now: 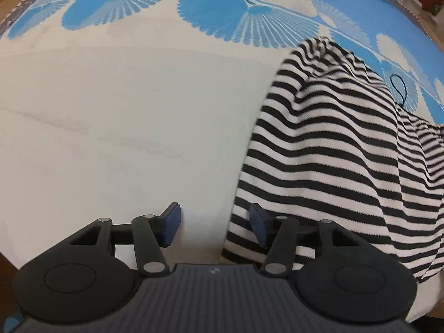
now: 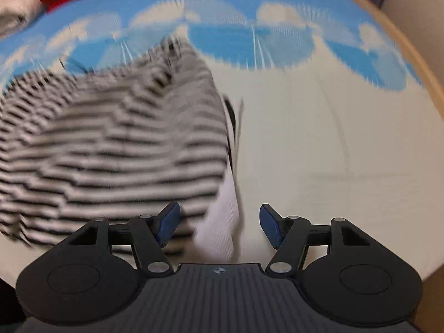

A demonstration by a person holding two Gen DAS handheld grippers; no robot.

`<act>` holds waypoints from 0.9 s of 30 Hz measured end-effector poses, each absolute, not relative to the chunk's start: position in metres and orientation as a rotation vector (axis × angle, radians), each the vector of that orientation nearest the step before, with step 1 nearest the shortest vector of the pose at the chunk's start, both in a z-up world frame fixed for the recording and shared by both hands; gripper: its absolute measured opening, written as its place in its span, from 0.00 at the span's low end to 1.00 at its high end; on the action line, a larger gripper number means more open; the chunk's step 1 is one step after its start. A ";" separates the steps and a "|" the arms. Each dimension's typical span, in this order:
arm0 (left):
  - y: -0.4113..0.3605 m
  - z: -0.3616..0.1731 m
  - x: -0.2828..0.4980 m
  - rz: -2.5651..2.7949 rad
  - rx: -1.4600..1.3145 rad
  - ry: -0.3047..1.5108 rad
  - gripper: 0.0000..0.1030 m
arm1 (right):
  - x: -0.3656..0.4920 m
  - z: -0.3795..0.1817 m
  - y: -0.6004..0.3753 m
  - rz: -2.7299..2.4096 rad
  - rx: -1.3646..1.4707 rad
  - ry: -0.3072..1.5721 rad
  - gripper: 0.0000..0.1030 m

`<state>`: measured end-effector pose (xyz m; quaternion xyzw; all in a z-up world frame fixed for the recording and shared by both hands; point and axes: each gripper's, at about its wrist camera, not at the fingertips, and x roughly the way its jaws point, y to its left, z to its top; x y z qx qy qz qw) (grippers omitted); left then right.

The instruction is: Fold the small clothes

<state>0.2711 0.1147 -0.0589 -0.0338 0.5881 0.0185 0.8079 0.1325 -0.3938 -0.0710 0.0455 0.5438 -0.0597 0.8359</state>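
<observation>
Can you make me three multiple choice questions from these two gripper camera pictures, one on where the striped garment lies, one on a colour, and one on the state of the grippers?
1. In the left wrist view, where does the striped garment lie?
A. on the right
B. on the left
C. not in view

2. What colour is the leaf pattern on the white cloth?
A. green
B. blue
C. red

3. How do the left gripper and right gripper stand?
A. both shut on the garment
B. one shut, one open
C. both open

Answers:
1 A: the black and white stripes fill the right side, reaching the right-hand pad.
2 B: blue fan-shaped leaves run along the far part of the cloth.
3 C: each view shows a clear gap between the blue pads, neither pressing fabric.
</observation>
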 end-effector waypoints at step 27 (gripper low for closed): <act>0.098 -0.057 0.272 -0.039 -0.044 1.210 0.00 | 0.127 -0.061 -0.403 -0.075 0.189 1.100 0.09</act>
